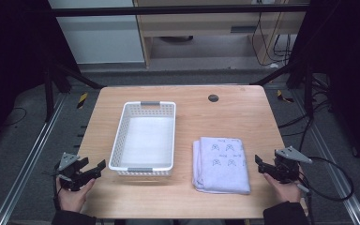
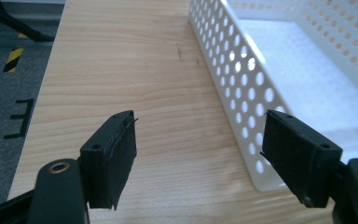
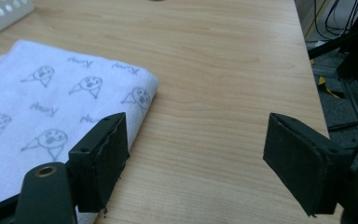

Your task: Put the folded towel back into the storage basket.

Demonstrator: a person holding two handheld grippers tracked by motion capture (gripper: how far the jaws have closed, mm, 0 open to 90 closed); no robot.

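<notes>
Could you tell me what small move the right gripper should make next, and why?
Probably a short slide toward the folded towel. The right gripper is open and empty beside the towel's near edge, not touching it, and the white basket next to it is empty, so the towel looks like the thing to pick up.

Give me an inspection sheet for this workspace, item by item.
Surface: wooden table, with a dark round grommet near the far edge.
Job's things: white perforated basket, empty, left of centre; folded pale towel with small face prints, flat to its right, apart from it.
Clutter: nothing seen.
Grippers: left tool open, near the basket's near left corner, holding nothing; right tool open, beside the towel's right edge, holding nothing.
Cables: black cable loops from the right tool; more hang at the far right.
Surroundings: grey floor, metal rails, dark frame, cabinet behind.
</notes>
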